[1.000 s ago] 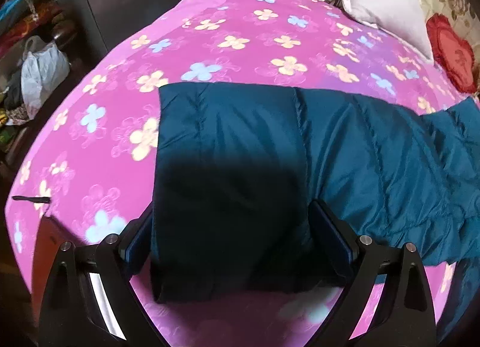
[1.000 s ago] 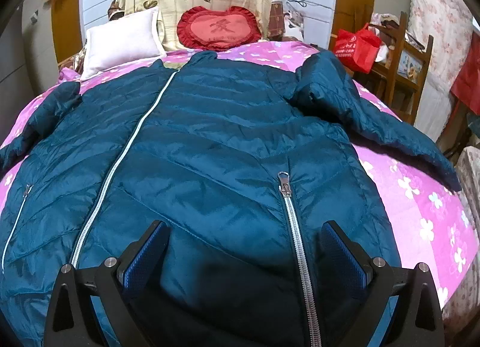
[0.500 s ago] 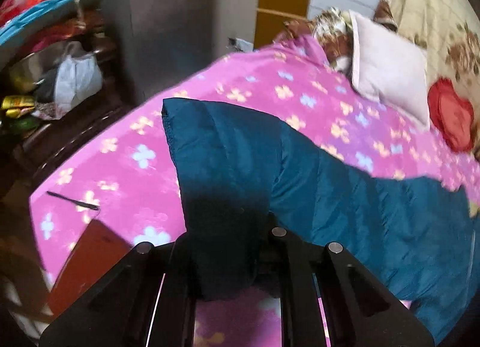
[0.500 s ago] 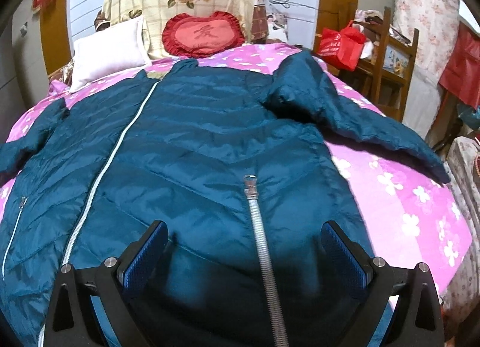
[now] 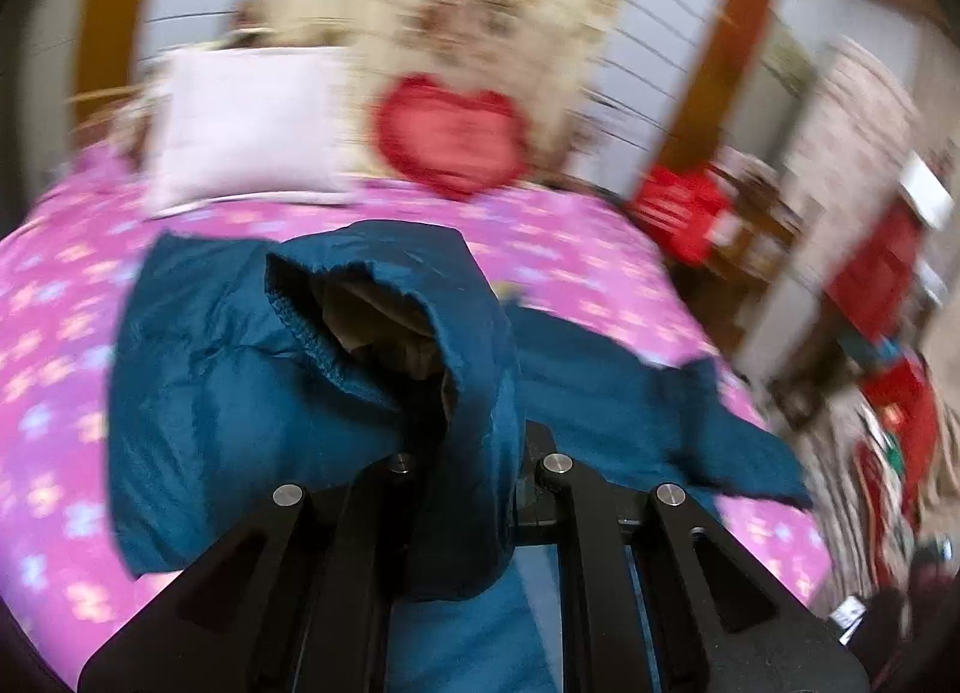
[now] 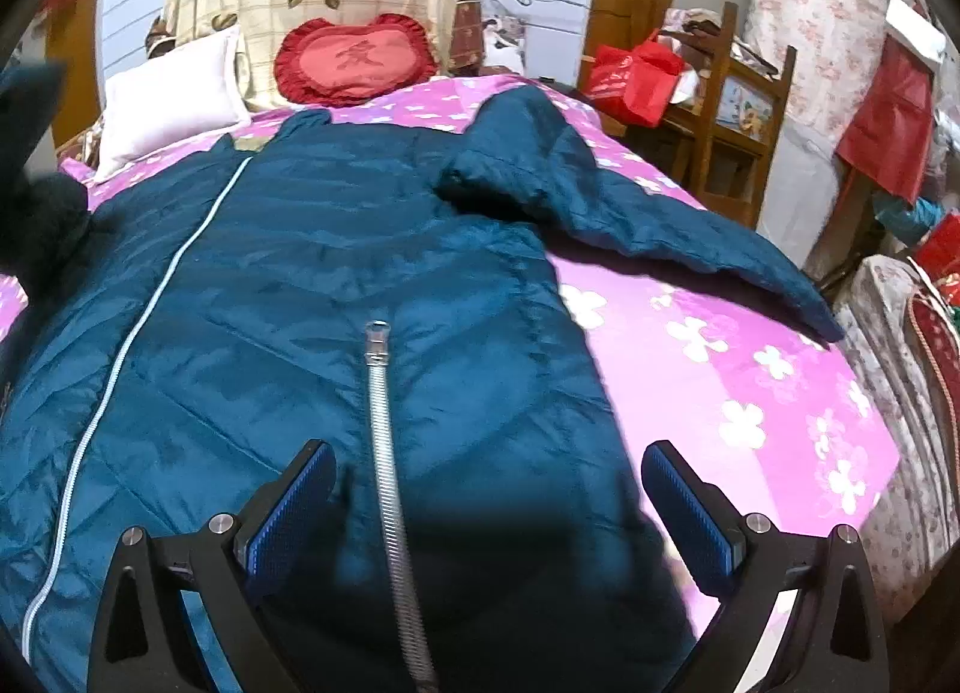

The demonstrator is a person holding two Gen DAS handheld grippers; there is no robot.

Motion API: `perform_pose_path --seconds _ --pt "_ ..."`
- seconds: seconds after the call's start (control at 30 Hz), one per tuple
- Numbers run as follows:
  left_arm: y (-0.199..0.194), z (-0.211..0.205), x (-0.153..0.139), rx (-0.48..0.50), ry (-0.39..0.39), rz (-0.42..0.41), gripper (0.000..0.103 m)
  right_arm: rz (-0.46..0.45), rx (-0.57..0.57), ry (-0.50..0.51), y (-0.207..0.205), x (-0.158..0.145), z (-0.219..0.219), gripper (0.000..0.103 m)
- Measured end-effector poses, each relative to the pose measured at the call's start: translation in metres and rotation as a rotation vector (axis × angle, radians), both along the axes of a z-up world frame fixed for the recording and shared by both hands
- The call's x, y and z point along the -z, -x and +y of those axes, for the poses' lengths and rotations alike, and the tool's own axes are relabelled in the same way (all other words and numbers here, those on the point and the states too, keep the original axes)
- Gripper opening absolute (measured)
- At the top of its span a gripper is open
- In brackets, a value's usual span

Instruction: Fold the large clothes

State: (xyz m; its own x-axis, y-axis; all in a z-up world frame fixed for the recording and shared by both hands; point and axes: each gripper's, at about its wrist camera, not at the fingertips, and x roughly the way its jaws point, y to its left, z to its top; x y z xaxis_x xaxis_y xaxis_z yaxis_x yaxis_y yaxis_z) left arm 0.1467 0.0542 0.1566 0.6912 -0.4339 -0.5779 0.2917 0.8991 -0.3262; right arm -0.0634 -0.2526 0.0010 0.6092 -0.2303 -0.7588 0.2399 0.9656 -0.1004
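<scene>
The teal padded jacket (image 6: pixel 336 285) lies spread front-up across the pink flowered bed (image 6: pixel 750 369), one sleeve trailing toward the bed's right edge. The left gripper (image 5: pixel 474 453) has its jaws clamped on the other sleeve's cuff (image 5: pixel 372 333), lifted so the lining shows. The right gripper (image 6: pixel 489 489) hovers at the hem, jaws wide, straddling a silver zipper (image 6: pixel 384 423).

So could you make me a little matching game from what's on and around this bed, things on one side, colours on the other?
Things:
1. jacket
2. heart cushion
3. pillow
4. bedspread

Colours:
a. white
b. pink with flowers
c. teal blue
d. red

Pairs: 1-c, 2-d, 3-a, 4-b
</scene>
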Motion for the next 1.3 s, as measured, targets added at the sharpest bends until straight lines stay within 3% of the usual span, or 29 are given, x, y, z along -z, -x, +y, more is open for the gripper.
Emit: perform_pose_path --seconds 0.13,0.27,0.5,0.53,0.63,0.73,0.87,1.03,1.13,1.3 --pt "-0.021 -0.104 0.003 0.153 0.033 0.011 0.009 0.0 0.014 0.015 0.007 -0.002 -0.013 0.101" --pt "-0.048 -0.175 0.038 0.197 0.026 0.088 0.009 0.025 0.048 0.018 0.008 0.001 -0.026 0.101" --pt "-0.071 -0.205 0.128 0.188 0.061 0.252 0.013 0.054 0.05 -0.03 0.011 0.004 -0.041 0.101" --pt "-0.069 -0.203 0.136 0.19 0.066 0.268 0.02 0.057 0.045 -0.03 0.01 0.005 -0.04 0.101" --pt "-0.062 -0.209 0.154 0.223 0.118 0.306 0.059 0.063 0.039 -0.022 0.009 0.006 -0.039 0.101" --pt "-0.046 -0.215 0.149 0.264 0.139 0.296 0.073 0.071 0.039 -0.023 0.007 0.007 -0.037 0.101" --pt "-0.024 -0.199 0.137 0.316 0.183 0.299 0.073 0.079 0.044 -0.009 0.007 0.01 -0.036 0.101" --pt "-0.008 -0.121 0.117 0.214 0.153 0.206 0.073 0.031 0.082 -0.011 0.007 0.003 -0.038 0.101" --pt "-0.008 -0.056 0.108 0.058 0.028 0.12 0.073 -0.054 0.063 -0.014 -0.003 -0.012 -0.033 0.101" --pt "-0.029 0.015 0.11 -0.228 -0.204 0.041 0.073 -0.182 -0.068 -0.049 -0.078 -0.052 0.001 0.101"
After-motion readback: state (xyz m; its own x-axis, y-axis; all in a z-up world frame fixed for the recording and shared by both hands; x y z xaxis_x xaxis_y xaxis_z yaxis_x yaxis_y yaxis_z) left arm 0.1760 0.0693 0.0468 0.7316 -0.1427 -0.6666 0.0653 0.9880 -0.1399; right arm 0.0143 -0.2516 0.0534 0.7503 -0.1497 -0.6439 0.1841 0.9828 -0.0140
